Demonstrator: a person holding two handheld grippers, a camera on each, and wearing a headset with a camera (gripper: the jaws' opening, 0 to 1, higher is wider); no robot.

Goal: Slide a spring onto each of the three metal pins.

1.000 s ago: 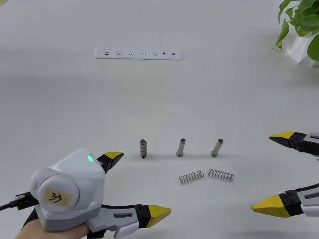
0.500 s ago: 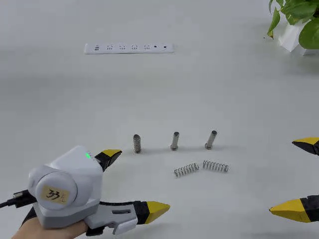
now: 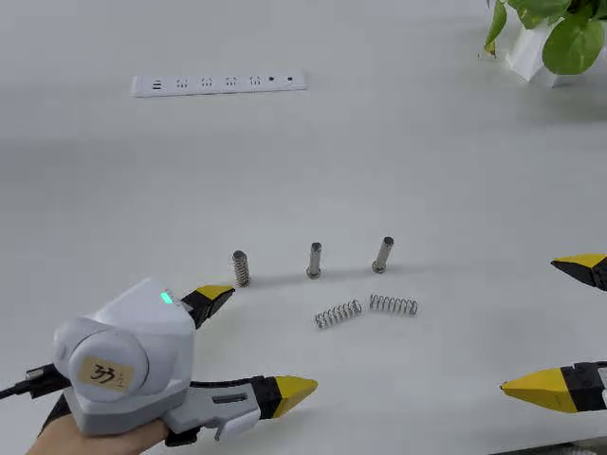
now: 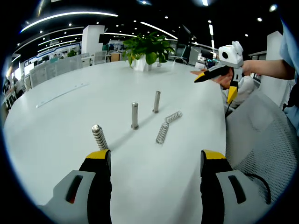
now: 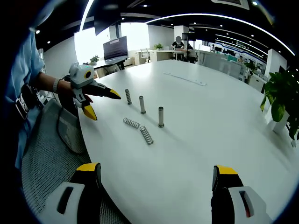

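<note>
left hand-held gripper (image 3: pixel 258 339): jaws apart, empty | right hand-held gripper (image 3: pixel 542 324): jaws apart, empty | leftmost pin (image 3: pixel 241 268) sprung | two springs (image 3: pixel 339 314) (image 3: pixel 394 304) loose on surface (image 3: pixel 427 171)

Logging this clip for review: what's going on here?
A person holds a gripper in each hand over a white table. The left gripper and right gripper are both open and hold nothing. Of three upright pins, the left pin carries a fitted spring; the middle pin and right pin are bare. One loose spring and a second loose spring lie in front of them.
</note>
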